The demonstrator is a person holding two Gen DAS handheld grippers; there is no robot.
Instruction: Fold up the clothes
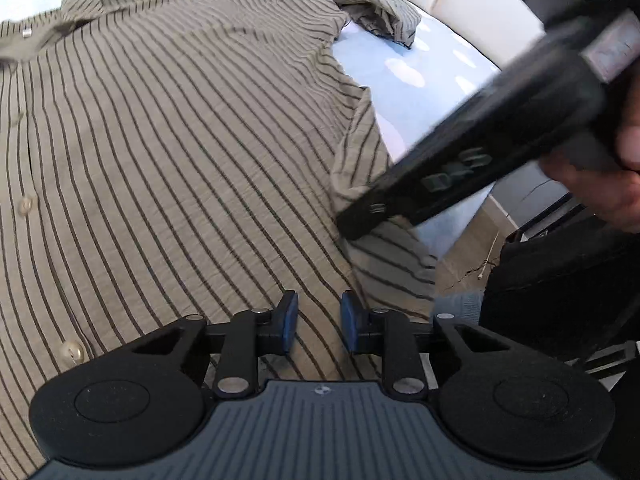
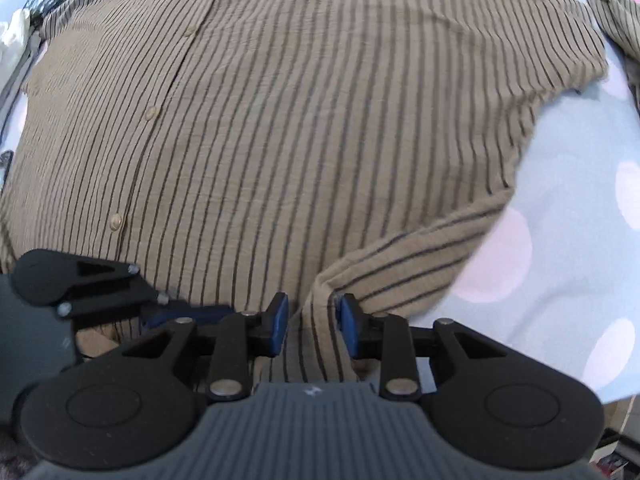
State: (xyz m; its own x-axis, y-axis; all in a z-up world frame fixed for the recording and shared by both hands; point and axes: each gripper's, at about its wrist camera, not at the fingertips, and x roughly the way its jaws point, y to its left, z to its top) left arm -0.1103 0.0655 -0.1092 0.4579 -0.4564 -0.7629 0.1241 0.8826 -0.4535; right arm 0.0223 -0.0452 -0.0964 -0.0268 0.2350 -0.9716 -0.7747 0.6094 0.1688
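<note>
I am pinching the striped shirt (image 2: 280, 120) hem corner in my right gripper (image 2: 313, 322), the shirt body stretching ahead, while my left gripper (image 1: 319, 322), unclenched, is hovering just beside over the hem.

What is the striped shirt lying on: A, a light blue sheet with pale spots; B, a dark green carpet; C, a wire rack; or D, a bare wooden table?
A: the striped shirt is spread over a light blue sheet printed with pale spots, which shows beside the shirt's edge in both wrist views.
</note>
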